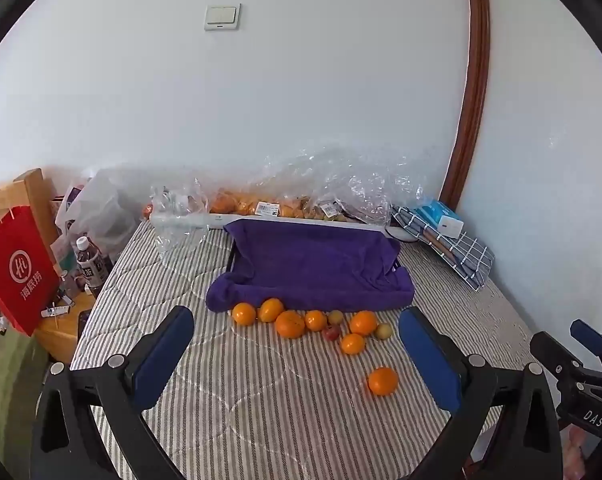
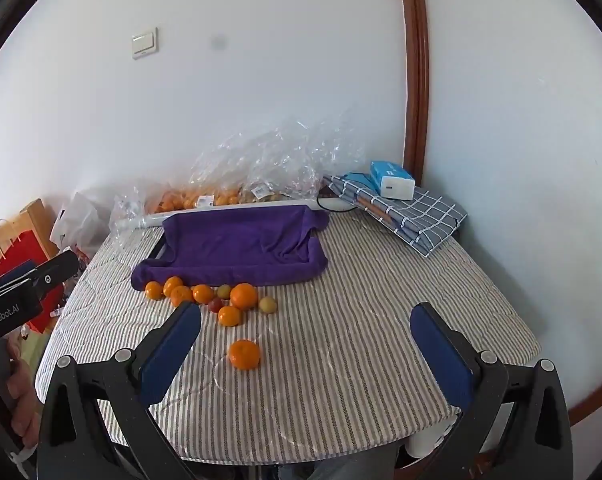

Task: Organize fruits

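Several oranges [image 1: 289,323] and small plums [image 1: 331,333] lie in a cluster on the striped table, just in front of a tray draped in a purple towel [image 1: 313,268]. One orange [image 1: 382,381] lies apart, nearer me; it also shows in the right wrist view [image 2: 244,354], as do the cluster [image 2: 243,295] and the towel-covered tray [image 2: 237,244]. My left gripper [image 1: 297,336] is open and empty above the table, short of the fruit. My right gripper [image 2: 306,328] is open and empty, to the right of the lone orange.
Clear plastic bags of more fruit [image 1: 285,200] lie against the back wall. A folded checked cloth with a tissue pack [image 2: 401,204] sits at the back right. A red paper bag [image 1: 17,268] and bottles [image 1: 89,264] stand off the table's left edge.
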A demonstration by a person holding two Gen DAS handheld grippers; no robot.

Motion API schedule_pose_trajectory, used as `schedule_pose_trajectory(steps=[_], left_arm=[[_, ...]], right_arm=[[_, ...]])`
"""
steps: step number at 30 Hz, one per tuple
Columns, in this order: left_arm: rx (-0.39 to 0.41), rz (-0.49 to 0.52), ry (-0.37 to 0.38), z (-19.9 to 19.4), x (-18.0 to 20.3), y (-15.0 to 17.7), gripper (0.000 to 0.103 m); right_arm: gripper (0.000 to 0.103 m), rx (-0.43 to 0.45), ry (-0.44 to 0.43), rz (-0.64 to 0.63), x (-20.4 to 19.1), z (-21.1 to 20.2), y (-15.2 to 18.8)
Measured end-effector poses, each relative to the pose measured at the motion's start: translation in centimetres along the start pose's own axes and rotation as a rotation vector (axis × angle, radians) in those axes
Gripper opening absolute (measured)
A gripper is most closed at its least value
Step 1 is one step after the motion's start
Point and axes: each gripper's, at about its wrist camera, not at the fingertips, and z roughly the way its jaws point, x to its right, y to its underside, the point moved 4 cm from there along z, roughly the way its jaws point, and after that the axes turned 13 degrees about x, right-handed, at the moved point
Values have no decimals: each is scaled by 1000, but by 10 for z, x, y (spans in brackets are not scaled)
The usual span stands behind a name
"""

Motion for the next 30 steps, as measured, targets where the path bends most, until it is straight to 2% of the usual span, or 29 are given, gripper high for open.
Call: schedule_pose_trajectory(steps=[12, 30], left_arm=[[14, 57, -16, -2, 8, -1, 103], [6, 43, -29, -1, 1, 0, 103]], right_arm=[[103, 13, -13, 9, -7, 0, -3], [103, 24, -9, 4, -10, -1, -3]])
